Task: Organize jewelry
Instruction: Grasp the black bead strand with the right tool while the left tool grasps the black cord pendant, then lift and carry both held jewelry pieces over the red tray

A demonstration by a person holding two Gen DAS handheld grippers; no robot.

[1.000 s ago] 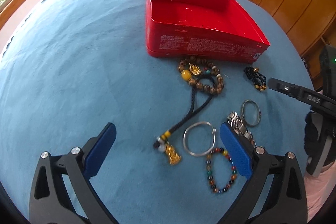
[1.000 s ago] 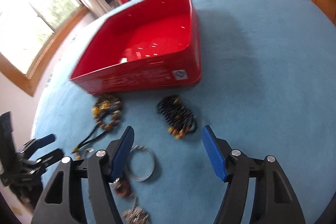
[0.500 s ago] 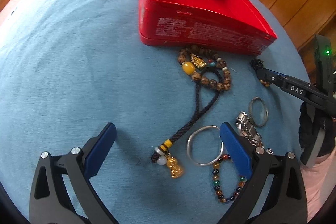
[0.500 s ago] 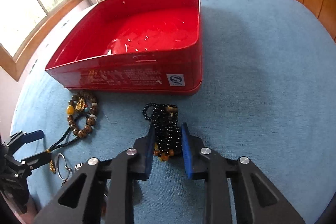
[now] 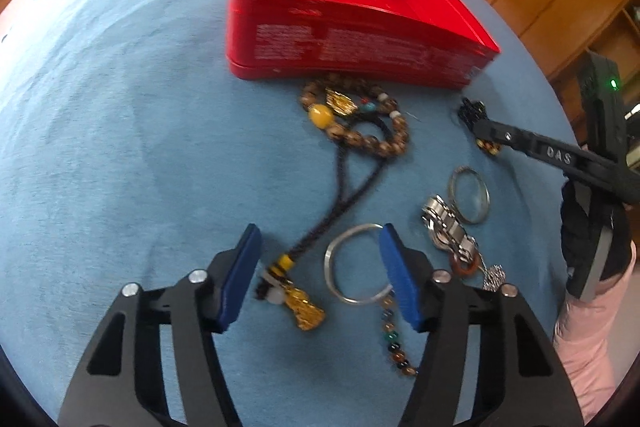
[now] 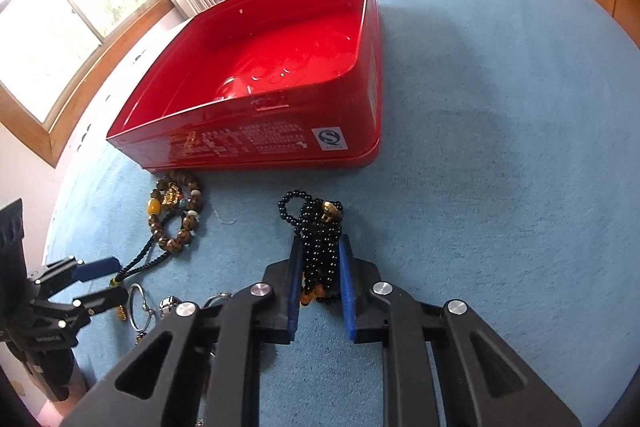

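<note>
Pinching black beads (image 6: 320, 247), right claw (image 6: 320, 281).

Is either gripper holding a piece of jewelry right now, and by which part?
The right gripper is shut on the black bead bracelet, pinching the bunched strands near its orange-bead end. The left gripper is open, holding nothing.

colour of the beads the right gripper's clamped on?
Black bead bracelet, with a few amber beads and a gold charm; clearest in the right wrist view.
</note>
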